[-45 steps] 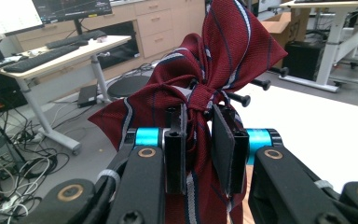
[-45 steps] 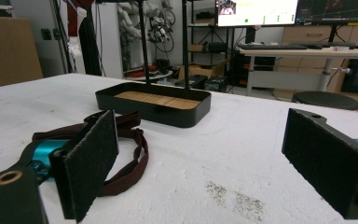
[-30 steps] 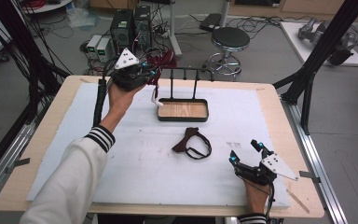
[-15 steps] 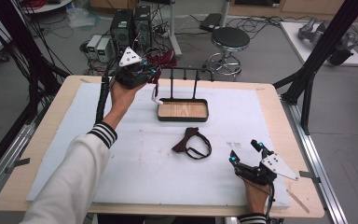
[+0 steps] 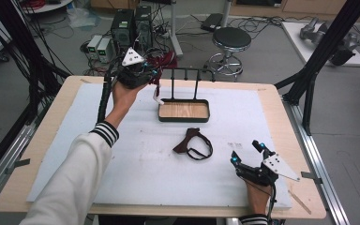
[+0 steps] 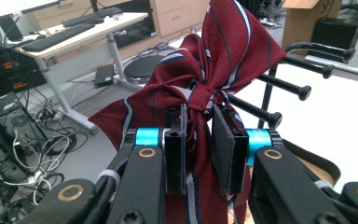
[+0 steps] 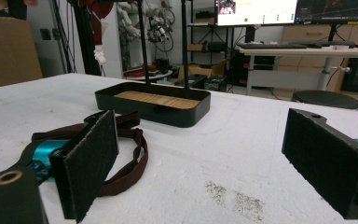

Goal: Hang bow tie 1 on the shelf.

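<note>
- High view: the left gripper [image 5: 155,74] was raised beside the rack's [image 5: 183,99] pegs at the far edge of the surface [image 5: 51,154], pinching a red bow tie [image 5: 161,61]. Judging by this, the step in hand was hanging the tie on a peg. The right gripper [image 5: 247,153] rested near the front right corner, jaws spread and holding nothing; a darker bow tie [image 5: 193,144] lay between it and the rack's tray.
- Left gripper view: the jaws were clamped on the red bow tie at its knot, the pegs [image 6: 303,91] just beyond. The next move likely calls for guiding the strap over a peg tip.
- Right gripper view: open foam lay ahead of the spread pads [image 7: 91,163], with the darker bow tie just beside the left one.
</note>
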Tool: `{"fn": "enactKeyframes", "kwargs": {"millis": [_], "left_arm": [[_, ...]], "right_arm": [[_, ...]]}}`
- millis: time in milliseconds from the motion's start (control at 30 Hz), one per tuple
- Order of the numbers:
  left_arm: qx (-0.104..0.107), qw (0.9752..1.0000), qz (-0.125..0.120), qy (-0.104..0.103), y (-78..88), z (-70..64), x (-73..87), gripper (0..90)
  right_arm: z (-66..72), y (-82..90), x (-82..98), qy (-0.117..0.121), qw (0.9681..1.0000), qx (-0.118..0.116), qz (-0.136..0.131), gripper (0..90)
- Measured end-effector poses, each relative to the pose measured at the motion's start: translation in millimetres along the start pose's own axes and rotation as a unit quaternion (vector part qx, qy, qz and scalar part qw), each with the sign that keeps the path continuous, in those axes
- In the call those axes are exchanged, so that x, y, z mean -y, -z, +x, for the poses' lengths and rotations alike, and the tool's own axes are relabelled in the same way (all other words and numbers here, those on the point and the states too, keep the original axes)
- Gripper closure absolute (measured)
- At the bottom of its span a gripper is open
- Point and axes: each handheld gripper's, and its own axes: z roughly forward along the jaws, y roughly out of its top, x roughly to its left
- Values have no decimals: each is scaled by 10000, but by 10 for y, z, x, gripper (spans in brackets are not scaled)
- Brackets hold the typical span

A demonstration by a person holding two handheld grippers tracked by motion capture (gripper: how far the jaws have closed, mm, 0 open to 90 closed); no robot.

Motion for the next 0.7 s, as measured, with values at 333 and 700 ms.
{"fn": "enactKeyframes", "kwargs": {"millis": [333, 700], "left_arm": [[-49, 9999, 94, -120, -51, -29, -26, 753], [-139, 9997, 201, -23, -82, 54, 16, 753]], "right_arm": [[-1, 1, -1, -1, 10000, -3, 13, 99], [-1, -1, -1, 12, 10000, 1, 6, 99]]}}
